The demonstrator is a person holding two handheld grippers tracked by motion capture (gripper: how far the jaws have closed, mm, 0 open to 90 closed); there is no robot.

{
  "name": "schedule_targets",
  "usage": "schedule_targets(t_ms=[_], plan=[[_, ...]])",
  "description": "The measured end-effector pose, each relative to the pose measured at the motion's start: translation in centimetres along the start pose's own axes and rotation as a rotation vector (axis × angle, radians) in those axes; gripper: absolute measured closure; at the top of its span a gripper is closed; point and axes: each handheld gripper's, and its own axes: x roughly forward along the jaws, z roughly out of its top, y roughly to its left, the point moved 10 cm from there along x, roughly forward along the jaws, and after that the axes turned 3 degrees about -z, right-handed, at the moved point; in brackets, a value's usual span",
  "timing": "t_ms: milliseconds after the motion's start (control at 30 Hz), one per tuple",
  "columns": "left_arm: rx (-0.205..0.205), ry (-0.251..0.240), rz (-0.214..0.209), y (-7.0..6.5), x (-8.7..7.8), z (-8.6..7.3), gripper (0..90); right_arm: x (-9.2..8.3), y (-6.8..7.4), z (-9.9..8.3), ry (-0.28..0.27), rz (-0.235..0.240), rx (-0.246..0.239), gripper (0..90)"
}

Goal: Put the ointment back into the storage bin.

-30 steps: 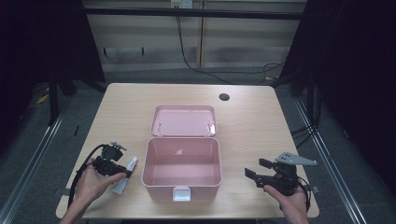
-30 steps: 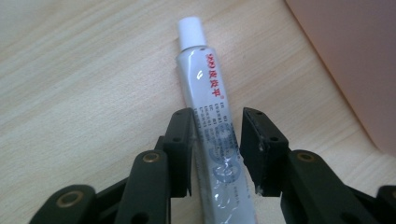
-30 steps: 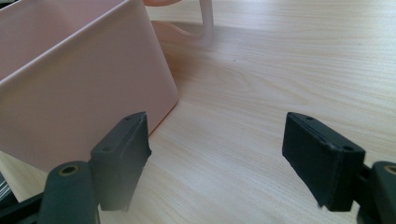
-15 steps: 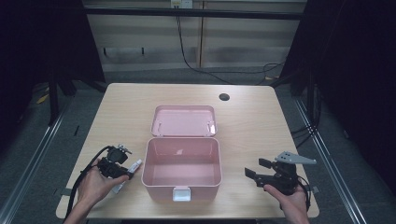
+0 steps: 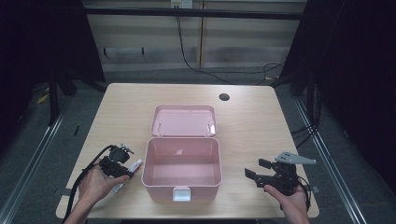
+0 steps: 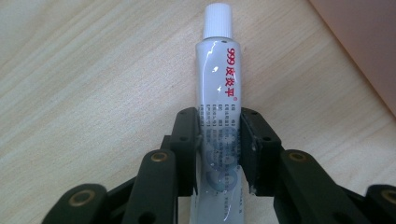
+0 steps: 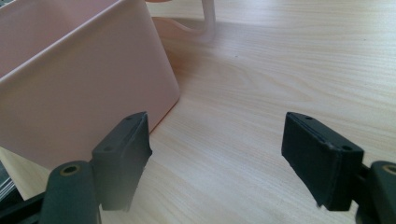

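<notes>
1. Left tool (image 6: 219,154) at 7 o'clock on the tabletop (image 5: 116,107), clamped on a white tube (image 6: 218,93). The tube's tail is cut off under the jaws; red "999" print reads, the small text is too fine to read.
2. In the high view the tube (image 5: 133,166) lies against the tabletop, cap toward the pink box (image 5: 181,186), just beside its left wall. Contact with the wall can't be told.
3. Right tool (image 7: 217,158) at 5 o'clock, jaws wide apart, nothing between them. Box wall (image 7: 70,93) close on its left, apart from the pad.
4. Box sits at centre, open, interior bare. Front latch (image 5: 181,194) faces 6 o'clock.
5. Lid (image 5: 183,120) is folded back flat toward 12 o'clock.
6. Dark round hole (image 5: 224,97) at 1 o'clock near the far edge.
</notes>
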Motion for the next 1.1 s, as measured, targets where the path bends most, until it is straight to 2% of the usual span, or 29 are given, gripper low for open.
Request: schedule_targets(t_ms=[333,367,467,567,800,867,900,967,1033,1100], plan=[[0.002,0.039,-0.033,0.3,-0.6,-0.5,71.3,0.1,0.0,0.0,0.007,0.000,0.005,23.7],[-0.004,0.031,-0.042,0.1,-0.6,-0.5,71.3,0.1,0.0,-0.1,0.011,0.000,0.006,23.7],[0.015,0.023,-0.074,-0.1,-1.1,-0.5,71.2,0.1,0.0,-0.1,0.011,0.000,0.007,23.7],[0.014,-0.002,-0.075,0.0,-1.7,-0.4,71.2,0.0,0.0,-0.1,0.012,0.002,0.011,23.7],[0.047,-0.007,-0.082,0.0,-3.4,-0.6,71.2,0.0,-0.1,-0.2,0.015,-0.004,0.015,23.7],[0.058,-0.018,-0.091,-0.1,-4.0,-0.5,71.2,0.0,-0.1,-0.2,0.014,-0.004,0.015,23.6],[0.074,-0.016,-0.111,-0.3,-4.6,-0.5,71.2,0.0,-0.1,-0.2,0.016,-0.004,0.015,23.7],[0.083,-0.014,-0.116,-0.4,-4.9,-0.5,71.2,0.0,-0.1,-0.2,0.017,-0.003,0.015,23.6],[0.118,-0.006,-0.131,-0.6,-5.4,-0.6,71.1,0.0,-0.1,-0.2,0.017,-0.001,0.015,23.6],[0.119,0.010,-0.136,-0.7,-5.8,-0.7,71.1,0.0,0.0,-0.3,0.018,-0.002,0.015,23.6]])
